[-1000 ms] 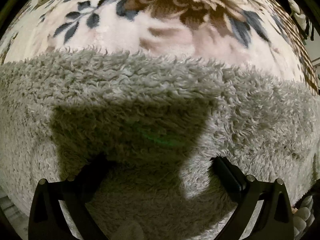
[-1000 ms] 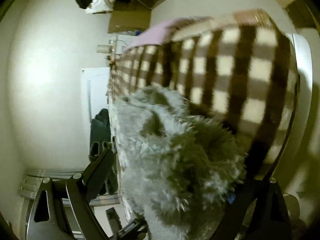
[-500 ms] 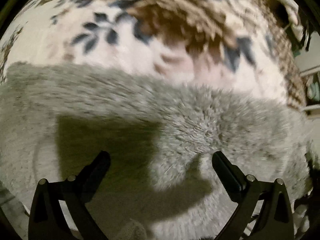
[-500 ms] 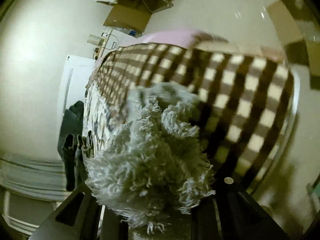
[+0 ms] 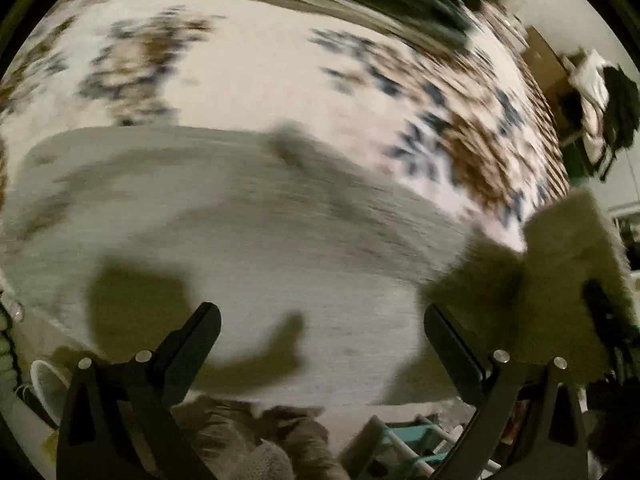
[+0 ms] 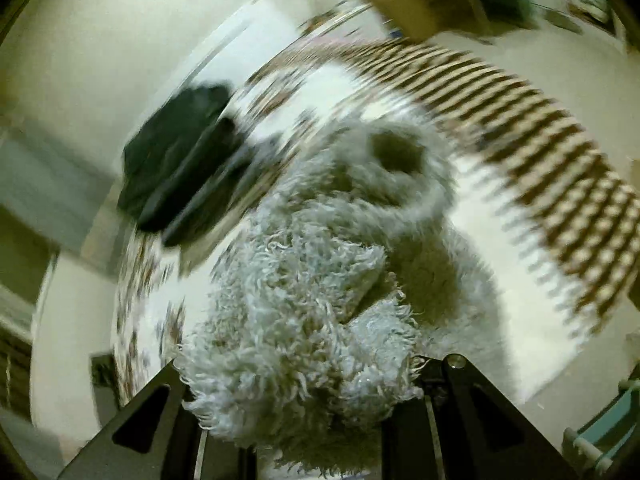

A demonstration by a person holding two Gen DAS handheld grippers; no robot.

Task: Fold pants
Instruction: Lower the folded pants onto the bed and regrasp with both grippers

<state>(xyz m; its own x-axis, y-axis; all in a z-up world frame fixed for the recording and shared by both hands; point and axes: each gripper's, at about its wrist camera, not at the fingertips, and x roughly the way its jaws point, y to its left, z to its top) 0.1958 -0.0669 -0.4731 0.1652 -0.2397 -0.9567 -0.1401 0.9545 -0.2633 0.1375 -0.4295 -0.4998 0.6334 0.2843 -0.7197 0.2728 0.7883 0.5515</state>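
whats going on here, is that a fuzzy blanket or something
A person with a handheld gripper in each hand is folding fluffy grey pants on a bed covered by a floral blanket. The right gripper is shut on a bunched part of the pants, lifted off the bed. The left gripper is open above the flat part of the pants, holding nothing. Both views are motion-blurred.
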